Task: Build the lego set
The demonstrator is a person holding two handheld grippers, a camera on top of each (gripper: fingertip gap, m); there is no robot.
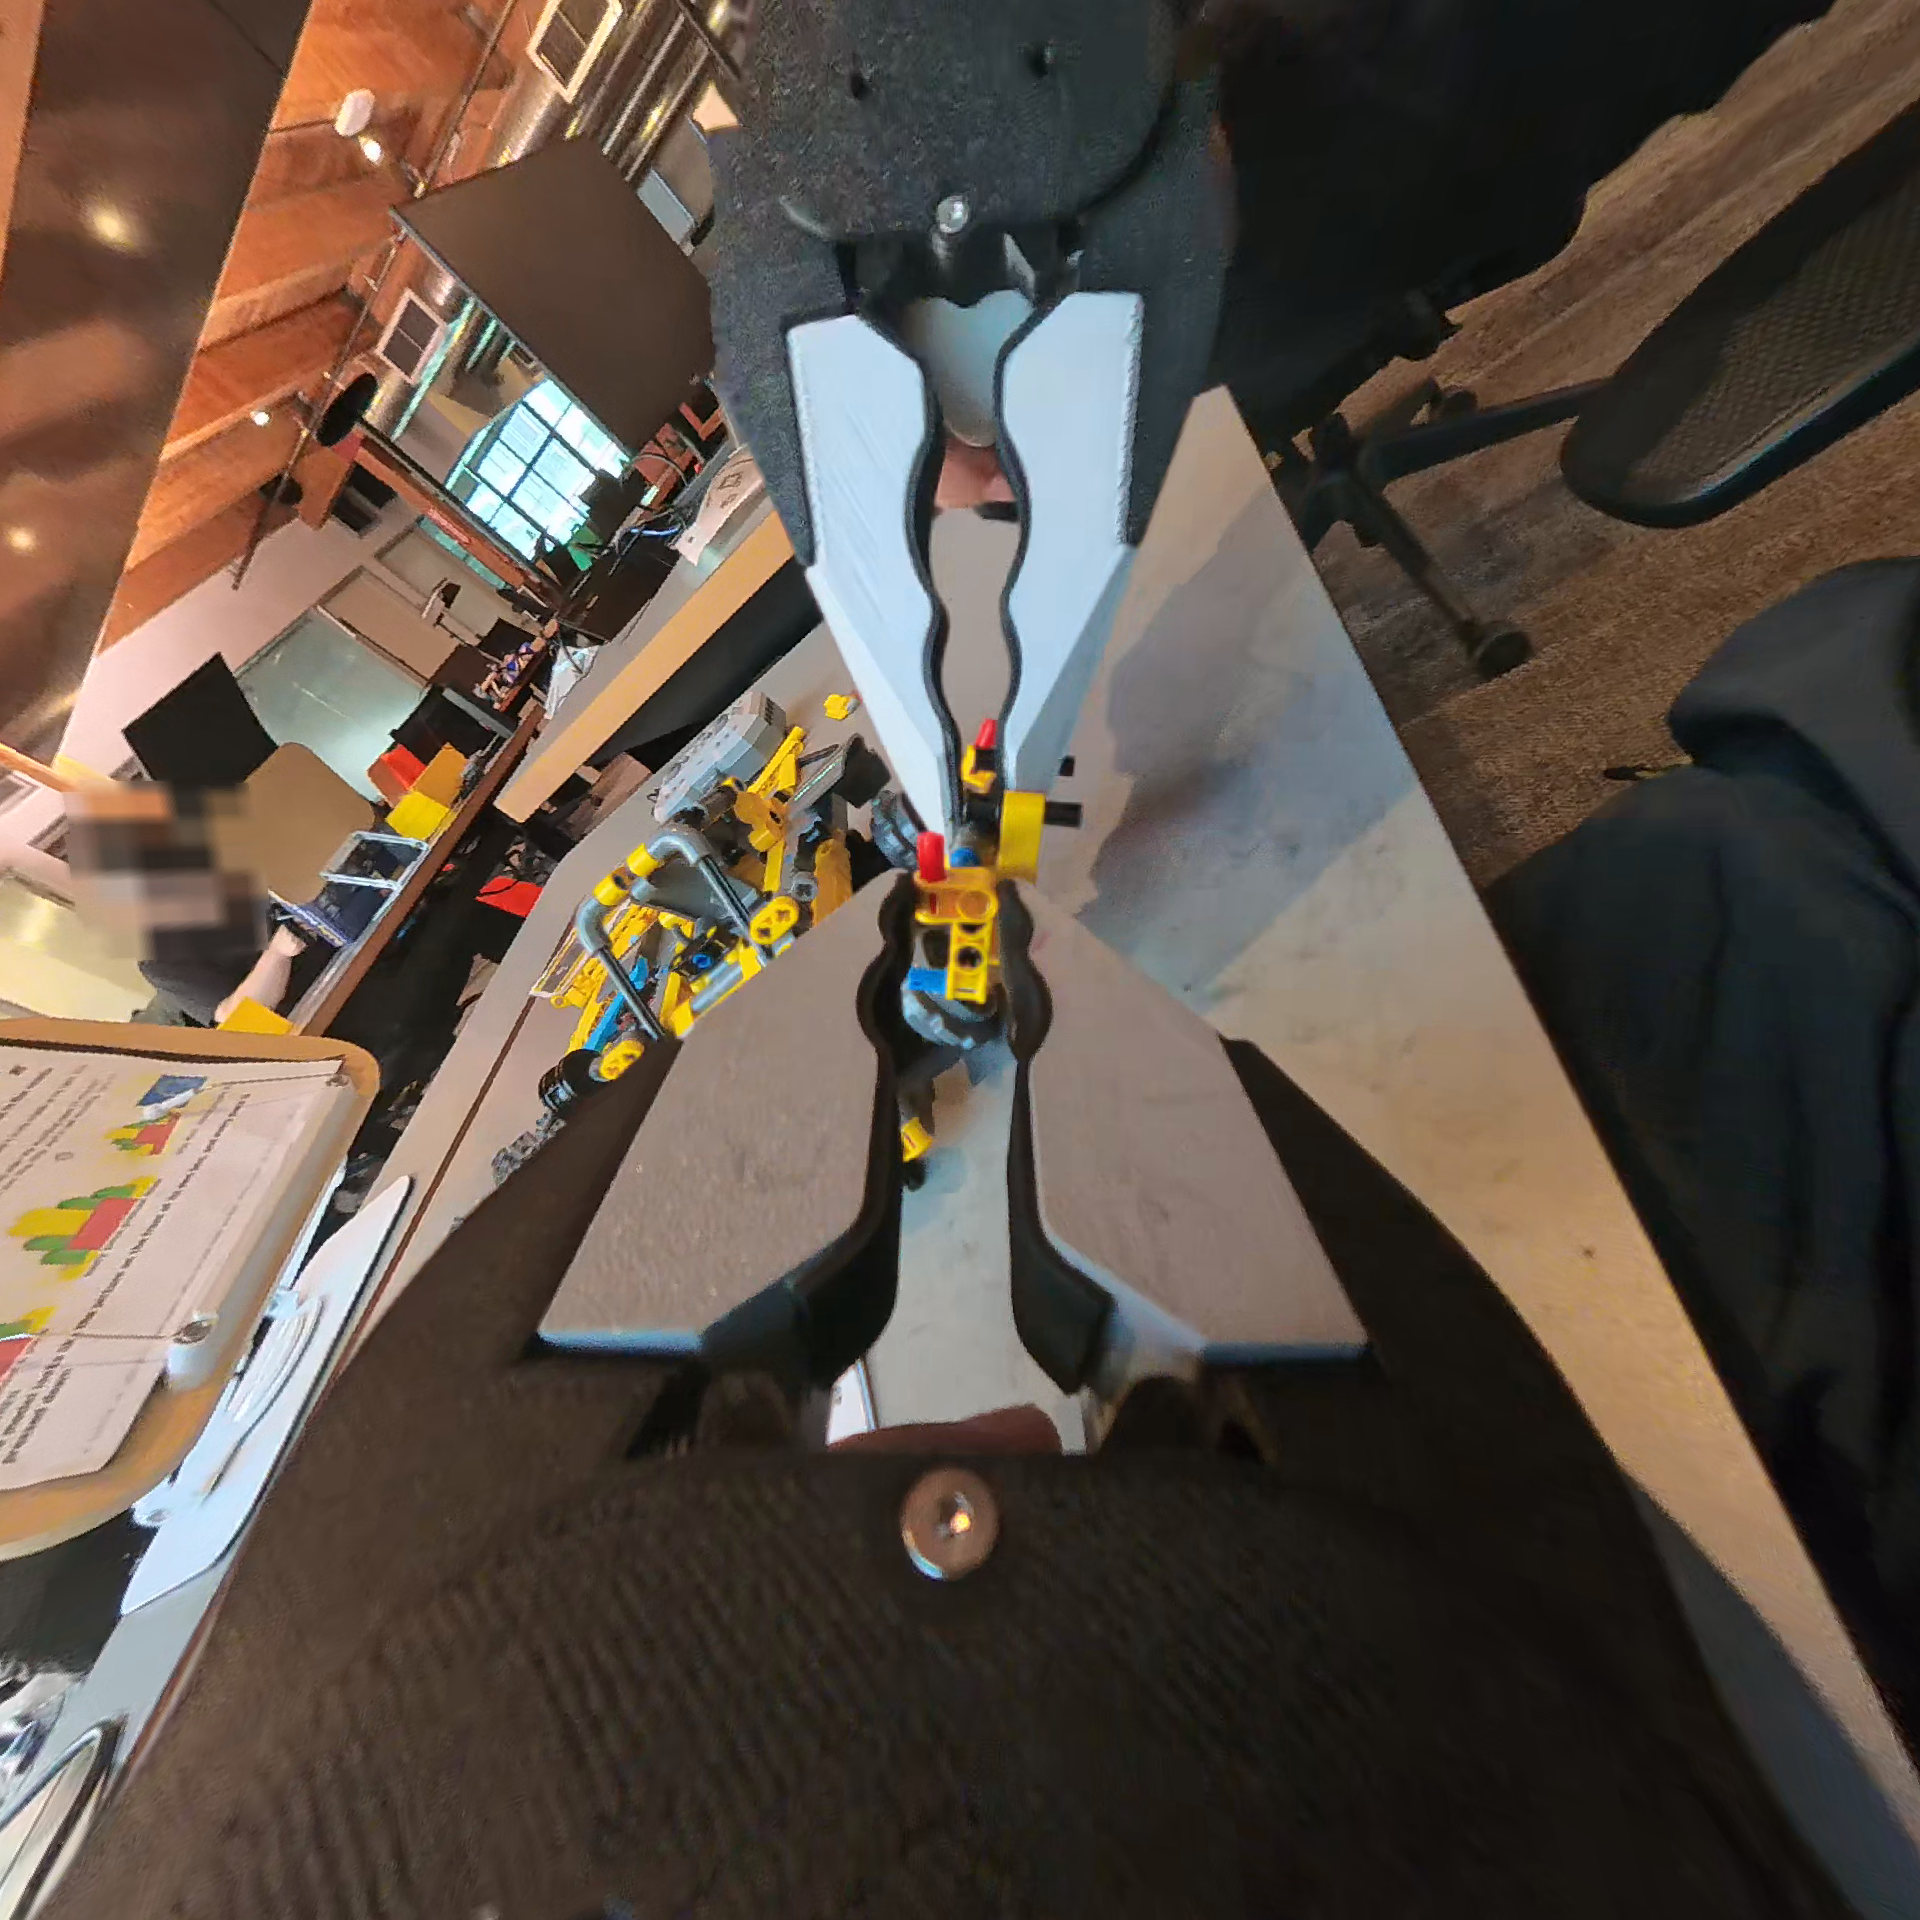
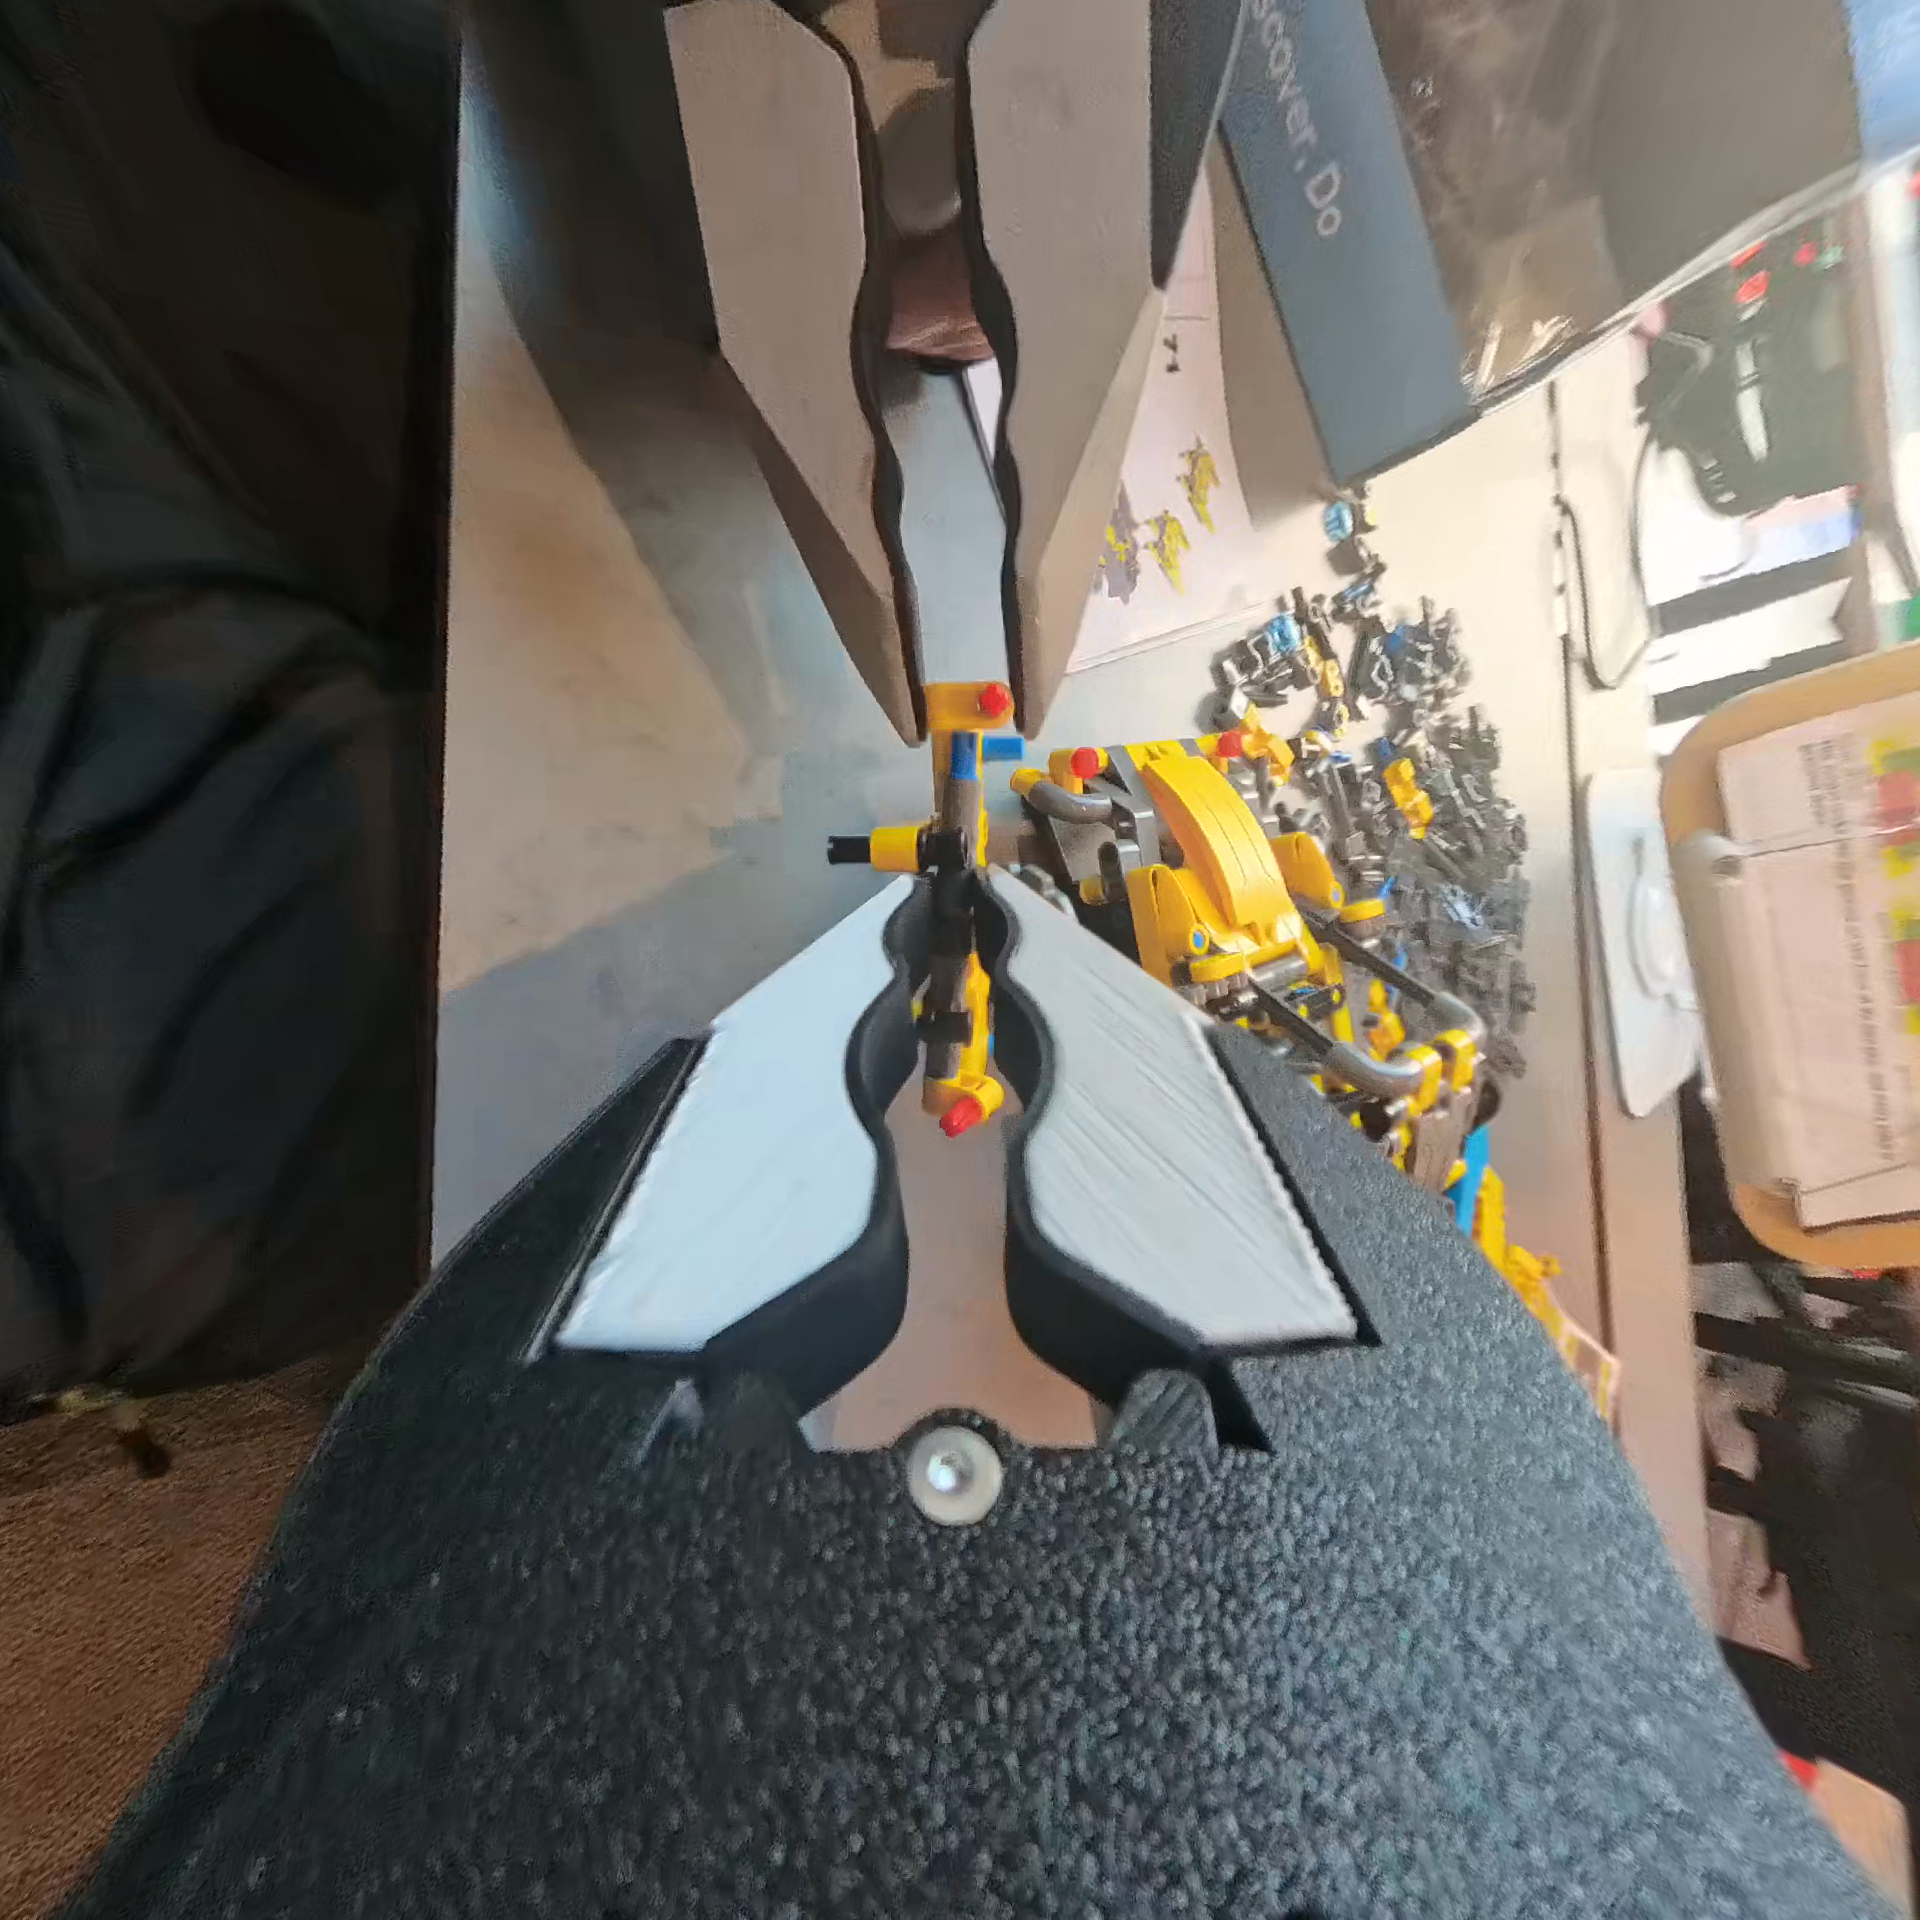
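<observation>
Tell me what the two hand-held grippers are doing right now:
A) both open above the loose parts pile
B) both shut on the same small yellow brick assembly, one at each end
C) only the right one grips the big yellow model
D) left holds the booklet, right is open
B: the left hand-held gripper and the right hand-held gripper face each other tip to tip, each shut on one end of the small yellow assembly, held above the table.

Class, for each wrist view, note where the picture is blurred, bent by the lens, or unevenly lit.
Left wrist view: grey table edge bows with wide-angle distortion, the paper instruction sheet is blurred, sunlight patches the tabletop. Right wrist view: the heap of small dark plastic pieces smears with blur; the left side lies in deep shadow.
</observation>
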